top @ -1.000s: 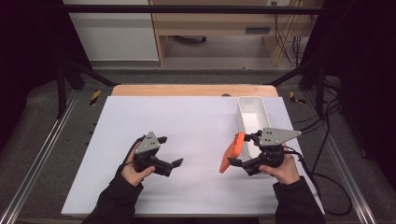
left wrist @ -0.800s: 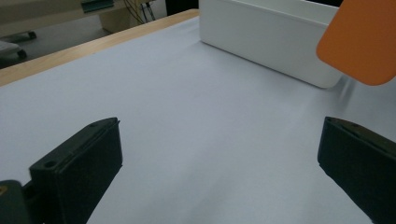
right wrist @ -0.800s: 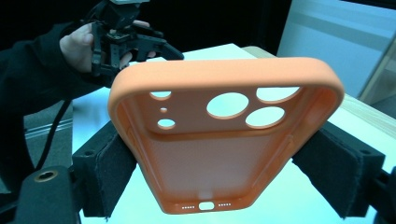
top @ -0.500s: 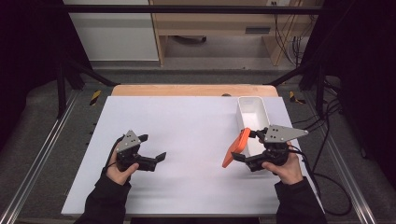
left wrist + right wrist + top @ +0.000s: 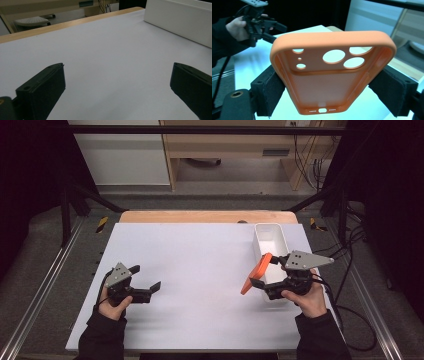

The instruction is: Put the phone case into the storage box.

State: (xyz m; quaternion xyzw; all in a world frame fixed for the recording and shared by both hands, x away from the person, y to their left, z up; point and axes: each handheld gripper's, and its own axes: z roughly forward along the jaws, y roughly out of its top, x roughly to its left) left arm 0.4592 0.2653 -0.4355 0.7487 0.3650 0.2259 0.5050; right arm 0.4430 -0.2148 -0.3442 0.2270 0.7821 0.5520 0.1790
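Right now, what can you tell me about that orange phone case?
The orange phone case looks like soft, matte rubber. It is empty, with its hollow inside facing the right gripper's camera. Near its top edge are three big round camera holes and some smaller ones; its bottom edge has a charging slot between rows of tiny holes. The right gripper squeezes its two long sides between black padded jaws. In the high view it is held tilted above the white table, beside the white bin.

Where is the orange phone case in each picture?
High view: the orange phone case is right of the middle, clamped in the right hand-held gripper, beside the white bin.
Left gripper view: not in it.
Right gripper view: the case sits in the middle, between the black jaws.
Shared landmark: the white table mat.
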